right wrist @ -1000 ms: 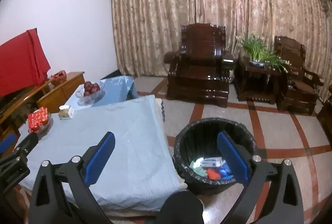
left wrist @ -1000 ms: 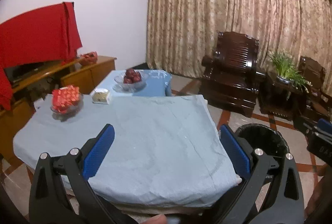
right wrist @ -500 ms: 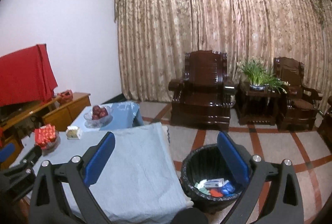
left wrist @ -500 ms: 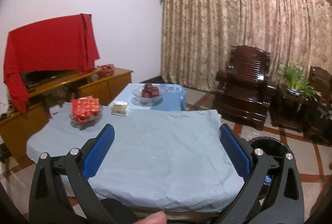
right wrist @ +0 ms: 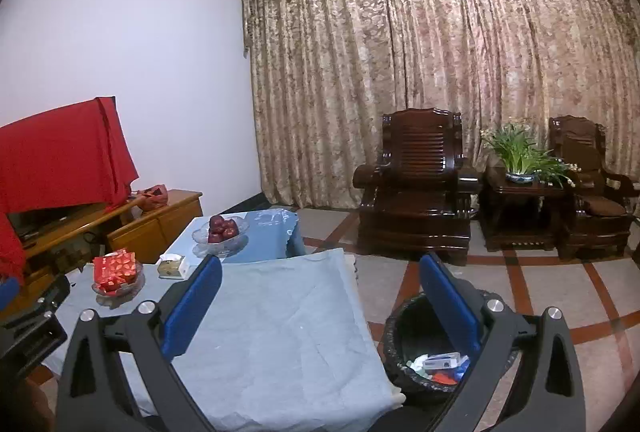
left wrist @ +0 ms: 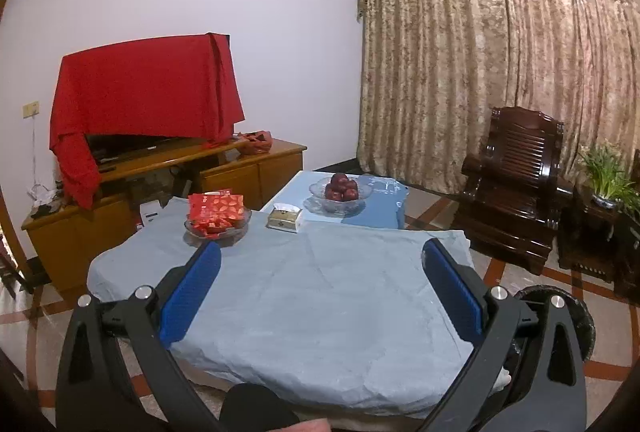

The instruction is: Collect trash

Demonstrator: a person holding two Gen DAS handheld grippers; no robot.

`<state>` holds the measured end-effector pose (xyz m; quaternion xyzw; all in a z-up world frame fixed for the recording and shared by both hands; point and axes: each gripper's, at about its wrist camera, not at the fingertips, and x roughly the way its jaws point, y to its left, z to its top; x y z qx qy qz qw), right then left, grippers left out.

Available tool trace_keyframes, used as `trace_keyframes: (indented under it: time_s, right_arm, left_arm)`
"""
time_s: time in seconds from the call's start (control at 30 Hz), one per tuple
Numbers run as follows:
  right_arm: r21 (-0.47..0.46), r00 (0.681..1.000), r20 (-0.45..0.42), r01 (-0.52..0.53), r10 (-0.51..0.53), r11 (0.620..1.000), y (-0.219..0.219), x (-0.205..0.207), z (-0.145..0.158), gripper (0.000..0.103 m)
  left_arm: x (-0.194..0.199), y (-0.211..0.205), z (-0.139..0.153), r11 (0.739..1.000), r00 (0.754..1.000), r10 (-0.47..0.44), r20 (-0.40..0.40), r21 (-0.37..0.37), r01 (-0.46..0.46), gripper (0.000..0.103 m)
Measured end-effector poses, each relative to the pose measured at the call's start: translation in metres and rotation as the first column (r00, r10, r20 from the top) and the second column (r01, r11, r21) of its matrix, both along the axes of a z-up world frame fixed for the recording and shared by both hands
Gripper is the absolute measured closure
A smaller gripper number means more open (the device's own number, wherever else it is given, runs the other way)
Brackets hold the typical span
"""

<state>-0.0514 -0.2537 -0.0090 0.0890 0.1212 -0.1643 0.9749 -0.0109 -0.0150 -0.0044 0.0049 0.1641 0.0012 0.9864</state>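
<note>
Hovering above the near edge of the desk (left wrist: pixel 320 304): left tool (left wrist: pixel 320 268), blue pads spread wide, released, nothing between them. Right tool (right wrist: pixel 320 280) likewise released and empty, held over the desk's right edge, one pad over the cloth, the other over the trash bin (right wrist: pixel 404 328).

Trash bin standing on the floor just beside the desk's right side, lined in black; inside, collected trash (right wrist: pixel 440 364): a white-and-blue packet, scraps of blue, red and pale green. Only part of the bin's rim (left wrist: pixel 576 316) visible in the left wrist view, behind the right-hand finger.

Desk covered in pale blue cloth, wrinkled. At its far left, glass dish of red packets (left wrist: pixel 217 213); near it, tissue box (left wrist: pixel 285 218). Beyond, on a lower surface with blue cover, glass bowl of dark red fruit (left wrist: pixel 341 188).
</note>
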Motion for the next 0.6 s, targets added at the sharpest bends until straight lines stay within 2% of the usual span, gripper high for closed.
trace_keyframes:
  time_s: [0.6]
  right_arm:
    - [-0.004, 0.998, 0.007, 0.062, -0.062, 0.998, -0.0077, 0.0006, 0.0002, 0.006]
  left_arm:
    - [0.0038, 0.0087, 0.0107, 0.999, 0.999, 0.03, 0.04, -0.04, -0.028, 0.005]
